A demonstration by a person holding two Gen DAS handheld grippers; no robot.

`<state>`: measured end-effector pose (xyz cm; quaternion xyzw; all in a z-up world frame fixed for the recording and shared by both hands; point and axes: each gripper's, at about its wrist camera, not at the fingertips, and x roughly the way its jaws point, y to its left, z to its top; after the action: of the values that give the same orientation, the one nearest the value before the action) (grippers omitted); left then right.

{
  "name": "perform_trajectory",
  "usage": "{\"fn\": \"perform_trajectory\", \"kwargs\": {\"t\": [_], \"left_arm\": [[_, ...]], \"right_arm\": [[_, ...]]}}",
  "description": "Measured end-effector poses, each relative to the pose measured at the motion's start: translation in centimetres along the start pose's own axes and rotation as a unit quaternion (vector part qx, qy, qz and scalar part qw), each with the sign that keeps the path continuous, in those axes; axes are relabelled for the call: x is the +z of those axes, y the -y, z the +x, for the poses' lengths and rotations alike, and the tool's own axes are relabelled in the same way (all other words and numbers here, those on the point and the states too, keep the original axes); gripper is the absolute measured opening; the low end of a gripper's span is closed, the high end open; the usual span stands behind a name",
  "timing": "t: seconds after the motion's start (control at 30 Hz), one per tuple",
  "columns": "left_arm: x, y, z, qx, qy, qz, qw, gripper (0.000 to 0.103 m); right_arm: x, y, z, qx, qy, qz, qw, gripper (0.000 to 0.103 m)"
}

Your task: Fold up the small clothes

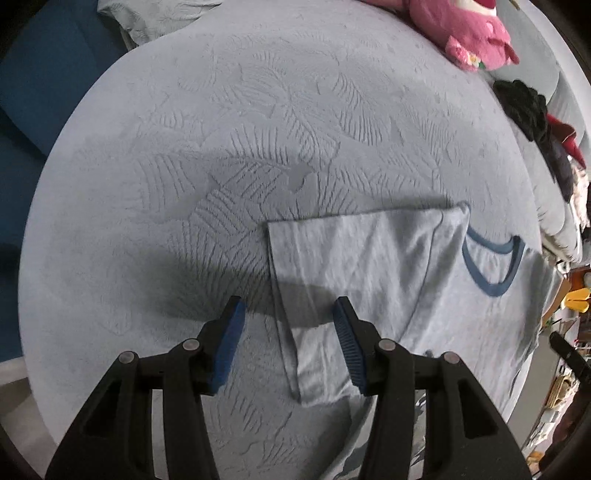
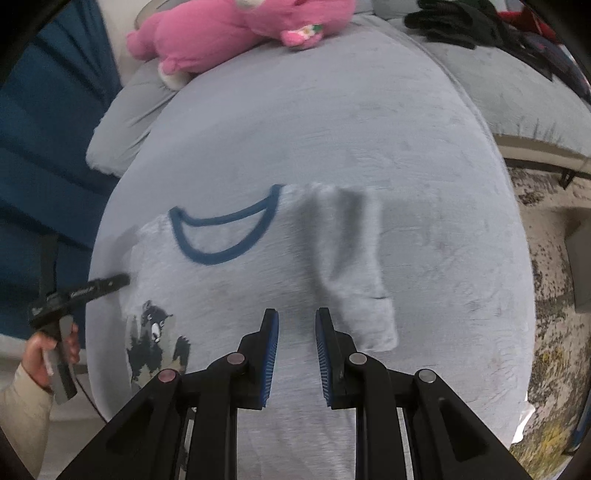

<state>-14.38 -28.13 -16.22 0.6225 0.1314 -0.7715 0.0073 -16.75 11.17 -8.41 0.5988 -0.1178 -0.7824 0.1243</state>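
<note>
A small light-grey T-shirt with a blue neckband lies flat on a pale blue bed cover. Its left sleeve is spread toward my left gripper, which hovers open over the sleeve's edge with nothing between its fingers. In the right wrist view the same T-shirt shows its blue neckband, a bear print and the right sleeve. My right gripper is open above the shirt's body, just left of that sleeve. The left gripper shows at the shirt's left edge, held by a hand.
A pink plush toy lies at the far end of the bed. Dark clothes are piled at the bed's far right. A blue curtain hangs at the left. A speckled rug covers the floor to the right.
</note>
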Motion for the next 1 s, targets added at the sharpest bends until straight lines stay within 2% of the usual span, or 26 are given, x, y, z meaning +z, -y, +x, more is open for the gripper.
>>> {"fn": "perform_trajectory", "kwargs": {"t": [0.13,0.2,0.3,0.37,0.5,0.6,0.67,0.8,1.0], "left_arm": [[-0.3,-0.2,-0.1,-0.007,0.007,0.008,0.9999,0.045],[-0.4,-0.3,-0.1,-0.014,0.004,0.014,0.9998,0.034],[-0.3,-0.7,-0.1,-0.016,0.000,0.007,0.9998,0.024],[-0.2,-1.1,-0.1,-0.035,-0.007,-0.005,0.9994,0.015],[-0.3,-1.4,0.3,-0.052,-0.020,-0.019,0.9983,0.005],[-0.1,-1.4,-0.2,-0.061,-0.022,-0.020,0.9977,0.004],[0.0,-1.6,-1.2,-0.064,-0.009,-0.022,0.9977,0.004],[-0.2,-1.9,-3.4,-0.059,0.026,-0.013,0.9978,0.004],[-1.8,-3.8,-3.6,-0.067,0.026,-0.021,0.9972,0.004]], "right_arm": [[-0.2,-1.6,0.7,0.013,-0.008,-0.010,1.000,0.019],[-0.2,-2.2,1.0,0.016,-0.011,-0.016,1.000,0.019],[-0.2,-3.1,1.3,0.020,-0.014,-0.021,0.999,0.019],[-0.2,-3.5,1.6,0.023,-0.016,-0.021,0.999,0.019],[-0.2,-4.9,2.2,0.037,-0.020,-0.024,0.999,0.019],[-0.1,-7.3,3.2,0.060,-0.025,-0.040,0.997,0.019],[0.3,-9.6,4.2,0.077,-0.022,-0.053,0.995,0.018],[1.5,-13.9,7.0,0.106,-0.024,-0.068,0.992,0.009],[3.8,-17.7,10.3,0.088,-0.008,-0.078,0.993,0.006]]}}
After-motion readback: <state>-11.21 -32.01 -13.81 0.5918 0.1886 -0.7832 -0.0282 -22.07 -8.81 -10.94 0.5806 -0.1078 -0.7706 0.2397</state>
